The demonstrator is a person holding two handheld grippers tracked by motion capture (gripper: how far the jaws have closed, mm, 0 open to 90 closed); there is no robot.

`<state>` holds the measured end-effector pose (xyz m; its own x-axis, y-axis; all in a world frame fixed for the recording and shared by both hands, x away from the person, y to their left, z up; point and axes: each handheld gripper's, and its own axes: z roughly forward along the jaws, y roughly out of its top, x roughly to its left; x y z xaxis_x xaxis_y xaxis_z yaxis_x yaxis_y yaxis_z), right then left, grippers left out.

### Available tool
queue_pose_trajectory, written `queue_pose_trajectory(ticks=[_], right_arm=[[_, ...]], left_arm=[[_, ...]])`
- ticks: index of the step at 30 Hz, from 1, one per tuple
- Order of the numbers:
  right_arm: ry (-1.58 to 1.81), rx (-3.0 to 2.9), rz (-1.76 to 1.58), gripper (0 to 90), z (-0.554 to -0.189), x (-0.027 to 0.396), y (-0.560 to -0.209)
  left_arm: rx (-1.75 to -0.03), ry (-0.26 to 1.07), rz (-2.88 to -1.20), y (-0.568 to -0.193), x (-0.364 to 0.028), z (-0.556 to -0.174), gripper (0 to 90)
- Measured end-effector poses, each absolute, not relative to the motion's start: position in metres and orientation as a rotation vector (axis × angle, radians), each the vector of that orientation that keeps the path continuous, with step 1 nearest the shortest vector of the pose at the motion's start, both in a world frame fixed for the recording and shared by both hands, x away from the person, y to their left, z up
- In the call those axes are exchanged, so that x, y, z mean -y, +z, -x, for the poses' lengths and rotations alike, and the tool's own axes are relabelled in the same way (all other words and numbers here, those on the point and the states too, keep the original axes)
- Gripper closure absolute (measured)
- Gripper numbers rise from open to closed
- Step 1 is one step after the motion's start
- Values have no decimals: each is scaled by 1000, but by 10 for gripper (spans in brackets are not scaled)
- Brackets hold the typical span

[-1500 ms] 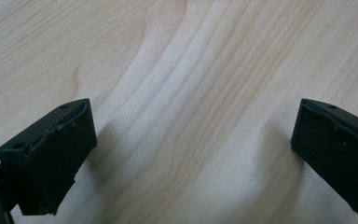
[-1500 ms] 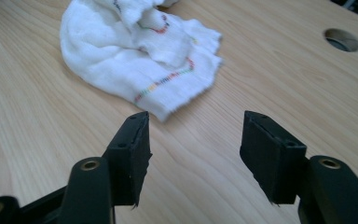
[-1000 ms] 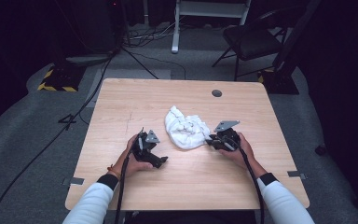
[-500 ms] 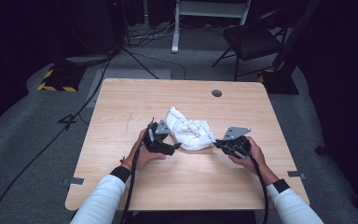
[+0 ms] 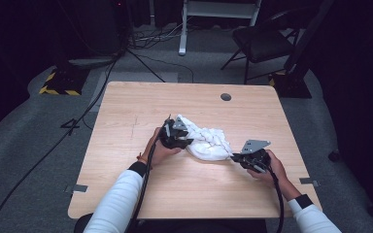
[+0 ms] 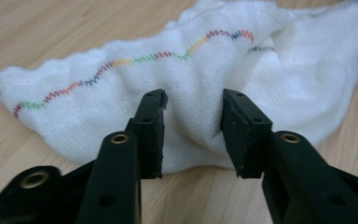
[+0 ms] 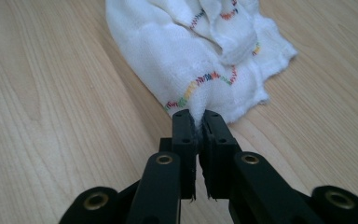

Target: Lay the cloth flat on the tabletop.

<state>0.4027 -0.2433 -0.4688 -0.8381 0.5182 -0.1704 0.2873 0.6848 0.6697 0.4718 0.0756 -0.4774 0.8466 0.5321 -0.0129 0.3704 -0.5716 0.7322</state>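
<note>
The white cloth point(image 5: 206, 142) lies bunched at mid-counter point(image 5: 126, 111), its long axis running between both tools. The right hand-held gripper point(image 7: 196, 122) clamps its hem; the left hand-held gripper point(image 6: 192, 123), jaws just closing, straddles the opposite edge.

High view: desk point(image 5: 126, 194) lit evenly from above, room around it falls off to near black, floor dim grey. Picture soft and low in detail, no glare on the wood. Shadows under the hands short and faint. Both gripper views bright, warm, diffuse light. White cloth point(image 6: 223, 60) near clipping, weave still readable mid-frame. Near black claw bodies at the bottom edge soft, far desk grain blurred. Slight wide-angle stretch at the edges.
</note>
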Motion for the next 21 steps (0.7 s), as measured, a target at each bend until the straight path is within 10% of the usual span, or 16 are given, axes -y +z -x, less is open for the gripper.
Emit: queue_pose_trajectory(ticks=[7, 21], right_arm=[[892, -2534, -665, 849, -405, 247, -470], [899, -2581, -672, 795, -379, 247, -478]], left_arm=[[-590, 282, -2280, -472, -78, -460, 813], [-413, 216, -2356, -479, -94, -396, 776]])
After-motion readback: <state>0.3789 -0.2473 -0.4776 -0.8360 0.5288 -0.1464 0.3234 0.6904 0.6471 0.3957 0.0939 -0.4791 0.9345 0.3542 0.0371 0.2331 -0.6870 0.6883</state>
